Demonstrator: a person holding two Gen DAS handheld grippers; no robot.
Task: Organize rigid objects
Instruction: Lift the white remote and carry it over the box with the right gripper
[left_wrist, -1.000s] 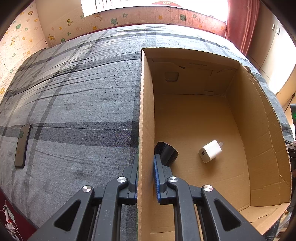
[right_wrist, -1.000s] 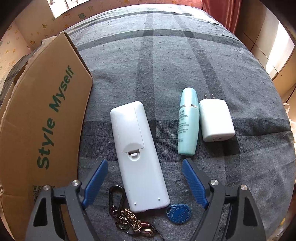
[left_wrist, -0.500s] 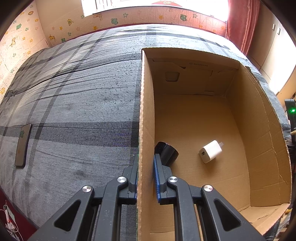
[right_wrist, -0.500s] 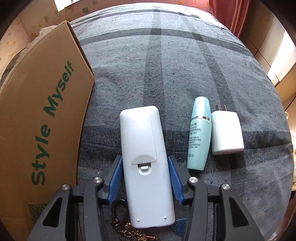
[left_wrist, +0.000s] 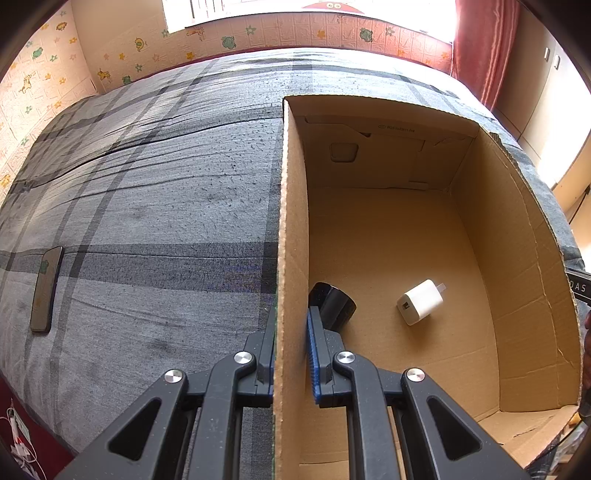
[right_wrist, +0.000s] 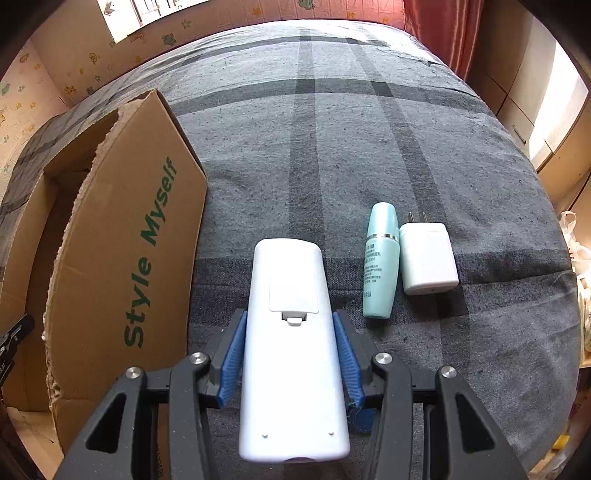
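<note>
Left tool (left_wrist: 291, 354) clenched on the side wall of the cardboard box (left_wrist: 517, 258), which stands on the bed (left_wrist: 147, 192). Right tool (right_wrist: 291, 354) grasps the white remote (right_wrist: 291, 332) by its sides, beside a bottle (right_wrist: 380, 266) and charger (right_wrist: 428, 258).

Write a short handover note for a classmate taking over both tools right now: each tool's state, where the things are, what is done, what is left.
Left tool: shut on the cardboard box wall, steadying it.
Right tool: shut on the white remote, back side up, beside the box.
Done: a small white charger and a black cylinder lie on the box floor.
Left: put the remote in the box, then the teal bottle and the larger white charger lying side by side on the bed cover. A blue tag shows under the right tool. A phone lies across the bed.
</note>
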